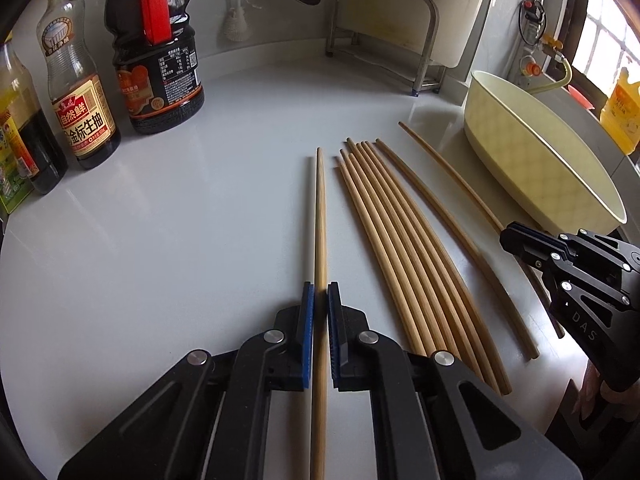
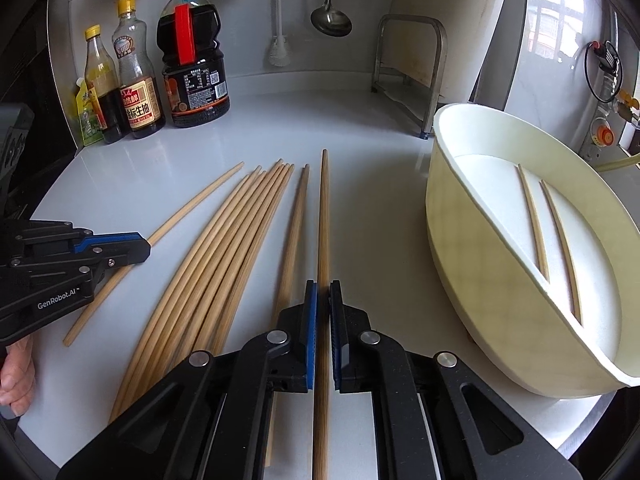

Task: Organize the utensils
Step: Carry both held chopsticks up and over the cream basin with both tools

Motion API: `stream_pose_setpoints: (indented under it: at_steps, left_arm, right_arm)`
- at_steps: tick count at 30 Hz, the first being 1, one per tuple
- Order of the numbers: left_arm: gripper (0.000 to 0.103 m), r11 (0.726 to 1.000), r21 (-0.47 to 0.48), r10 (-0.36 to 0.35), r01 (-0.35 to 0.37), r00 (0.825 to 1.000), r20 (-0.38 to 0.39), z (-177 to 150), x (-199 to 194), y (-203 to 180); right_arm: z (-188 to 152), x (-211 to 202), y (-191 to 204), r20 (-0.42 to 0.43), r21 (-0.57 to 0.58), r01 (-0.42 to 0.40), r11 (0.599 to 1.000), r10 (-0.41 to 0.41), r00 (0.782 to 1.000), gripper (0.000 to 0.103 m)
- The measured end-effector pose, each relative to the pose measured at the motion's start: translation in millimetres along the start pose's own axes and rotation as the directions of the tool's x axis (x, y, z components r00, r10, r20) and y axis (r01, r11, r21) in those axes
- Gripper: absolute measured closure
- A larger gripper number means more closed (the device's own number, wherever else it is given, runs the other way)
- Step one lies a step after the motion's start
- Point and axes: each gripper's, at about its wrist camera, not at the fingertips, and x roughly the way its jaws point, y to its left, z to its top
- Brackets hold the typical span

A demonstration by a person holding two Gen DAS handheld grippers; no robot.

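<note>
The left gripper [image 1: 321, 292] was clamped on a single bamboo chopstick [image 1: 320, 216], its blue pads pressed against either side of the shaft; the stick ran straight forward from between the jaws across the white countertop [image 1: 180, 220], its tapered tip pointing toward the back wall. The right gripper [image 2: 323, 292] likewise pinched a chopstick of its own [image 2: 323, 216], which extended ahead of the fingers along the counter. Between the two held sticks lay a loose bundle of chopsticks [image 1: 400, 240], fanned side by side and flat on the surface, to the right of the left tool and to the left of the right one. Just beside the right gripper's stick, one more chopstick [image 2: 295, 232] lay nearly parallel. To the right of that tool stood a cream oval tray [image 2: 452, 216], with two chopsticks [image 2: 534, 224] already lying inside it. Sauce bottles [image 1: 84, 120] stood at the counter's far left, well apart from both tools
</note>
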Motion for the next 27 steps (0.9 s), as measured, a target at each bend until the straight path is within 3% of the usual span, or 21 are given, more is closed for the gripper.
stream_pose_setpoints:
  at_steps: [8,14,20,27]
  left_arm:
    - [0.096,0.998,-0.016,-0.055,0.056,0.996,0.063,14,-22,-5]
    - [0.096,0.995,0.000,-0.103,0.104,0.990,0.101,42,-36,-33]
    - [0.096,0.986,0.058,-0.163,0.156,0.977,0.139,83,-44,-87]
    - [0.096,0.964,0.127,-0.251,0.234,0.957,0.144,118,-32,-161]
  right_arm:
    - [10,-27,-6,0.070,0.043,-0.046,0.998,0.043,0.997,0.097]
    - [20,-52,-26,0.129,0.083,-0.043,0.996,0.033,0.991,0.097]
    - [30,-79,-84,0.183,0.199,0.006,0.980,-0.043,0.982,0.097]
    - [25,-87,-156,0.178,0.340,0.068,0.938,-0.135,0.975,0.097]
